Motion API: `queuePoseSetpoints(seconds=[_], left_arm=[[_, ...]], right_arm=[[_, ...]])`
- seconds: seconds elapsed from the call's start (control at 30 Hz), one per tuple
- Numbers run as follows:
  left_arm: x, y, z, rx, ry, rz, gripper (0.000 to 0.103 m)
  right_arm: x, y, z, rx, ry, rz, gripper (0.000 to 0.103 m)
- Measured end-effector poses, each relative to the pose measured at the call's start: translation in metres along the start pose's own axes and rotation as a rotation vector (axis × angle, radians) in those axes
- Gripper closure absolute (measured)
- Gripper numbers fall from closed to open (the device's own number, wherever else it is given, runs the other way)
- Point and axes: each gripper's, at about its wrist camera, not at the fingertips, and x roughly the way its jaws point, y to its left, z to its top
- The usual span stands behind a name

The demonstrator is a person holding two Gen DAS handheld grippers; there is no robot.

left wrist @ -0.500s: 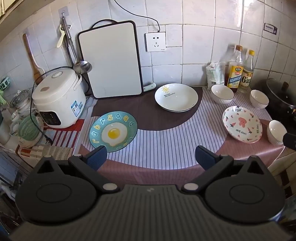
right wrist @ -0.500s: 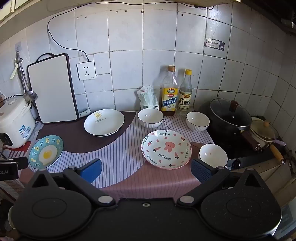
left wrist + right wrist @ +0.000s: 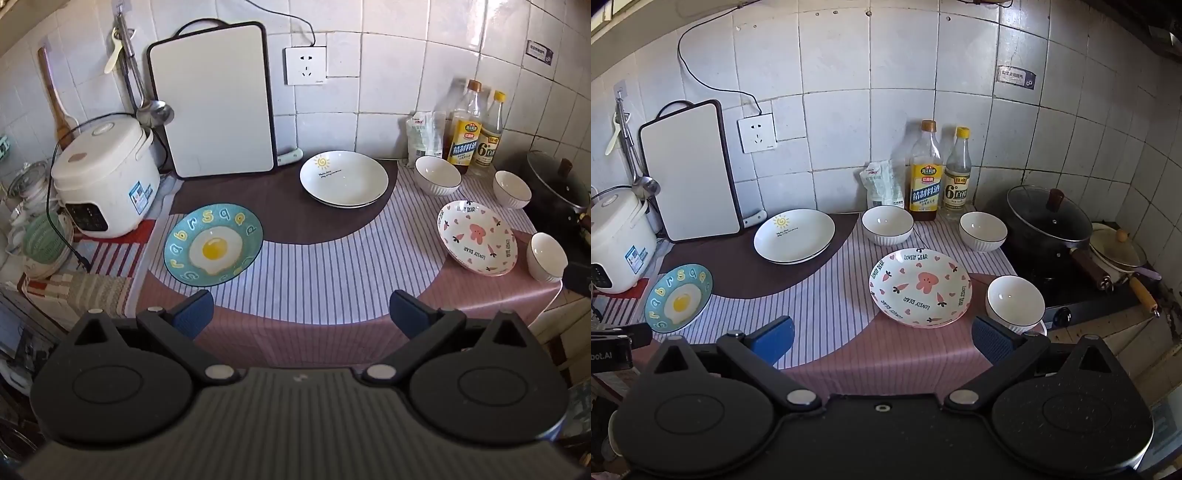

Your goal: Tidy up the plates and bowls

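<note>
We find the left gripper (image 3: 299, 314) hanging above the near edge of the counter, tilted downward, its jaws spread to full width with nothing between them. Just ahead of its left finger lies the teal egg plate (image 3: 213, 249), resting on the striped cloth (image 3: 314, 269) with its rim tilted up toward the gripper's left. Being round, it has no long axis; its lettering runs around the rim. Further ahead, slightly right of centre, we note the white sun plates (image 3: 344, 178), two stacked, face up.

The right gripper (image 3: 882, 338) is likewise tilted downward and spread wide, holding nothing. Directly ahead of it sits the pink bear plate (image 3: 919, 291), face up, with the printed figure's head pointing away from the gripper. Just beyond the right finger stands the near bowl (image 3: 1015, 301), upright, mouth up, close beside the bear plate; we cannot tell whether they touch. Two further white bowls stand upright well ahead: the middle bowl (image 3: 887, 224) and the far right bowl (image 3: 983, 230), both before the two bottles (image 3: 925, 173) at the tiled wall. All bowls are apart from one another.
</note>
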Motion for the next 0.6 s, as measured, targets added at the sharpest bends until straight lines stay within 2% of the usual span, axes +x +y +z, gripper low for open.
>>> queuePoseSetpoints(seconds=[0.2,0.6], left_arm=[[0.0040,0.0037,0.0007,-0.022,-0.010,-0.001,0.000],[0.0016,0.0005,-0.0024,0.005,-0.018,0.010,0.000]], right_arm=[[-0.0037,0.0032,-0.0015,-0.024,-0.003,0.015,0.000],[-0.0001,0.0022,-0.0041,-0.040,-0.001,0.018,0.000]])
